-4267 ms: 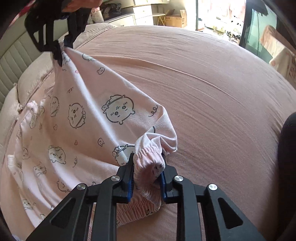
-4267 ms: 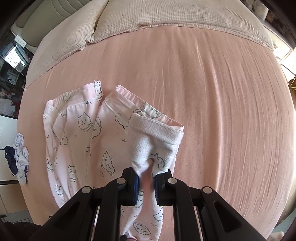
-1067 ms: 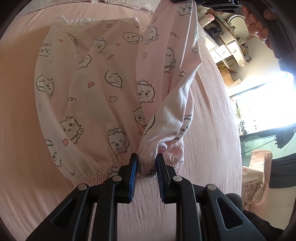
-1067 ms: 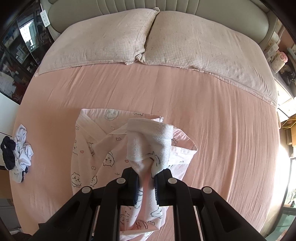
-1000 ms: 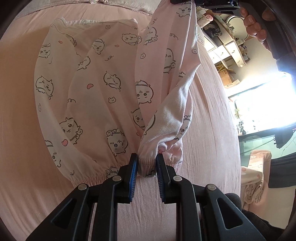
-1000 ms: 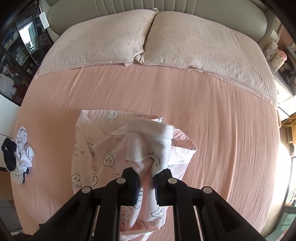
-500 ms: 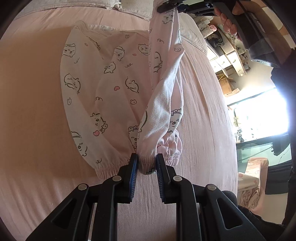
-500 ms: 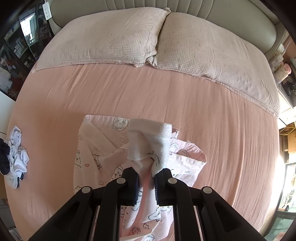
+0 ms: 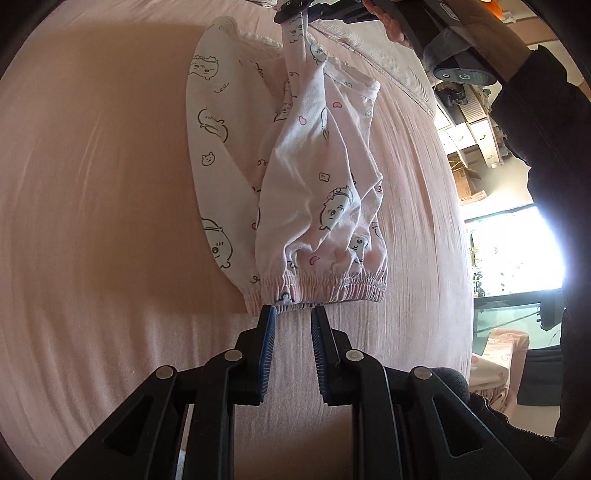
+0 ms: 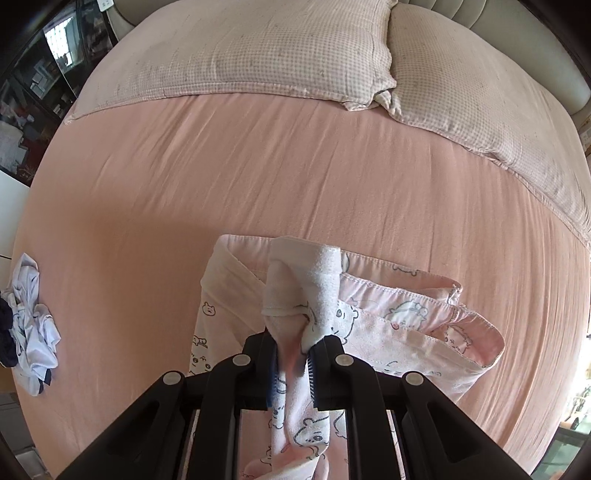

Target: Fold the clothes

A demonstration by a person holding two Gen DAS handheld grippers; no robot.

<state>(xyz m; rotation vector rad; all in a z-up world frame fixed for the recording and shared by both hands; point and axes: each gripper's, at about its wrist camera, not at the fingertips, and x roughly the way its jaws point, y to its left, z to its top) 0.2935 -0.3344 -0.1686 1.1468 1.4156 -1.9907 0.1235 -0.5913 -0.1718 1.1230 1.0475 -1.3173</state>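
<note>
Pink pyjama trousers with a cartoon print lie doubled over on the pink bed sheet. Their elastic cuffs rest on the sheet just ahead of my left gripper, which is open with nothing between its blue pads. My right gripper is shut on a bunched fold of the trousers near the waistband, holding it a little above the sheet. In the left wrist view that right gripper shows at the top, held by a hand, with fabric hanging from it.
Two checked pillows lie at the head of the bed. A small pile of white and navy clothes sits at the bed's left edge. A dark sleeve and a folded pink garment are at the right.
My left gripper has let go of the cuff and opened; the cuffs now lie flat on the sheet. The right gripper carried its fold toward the pillows and lower.
</note>
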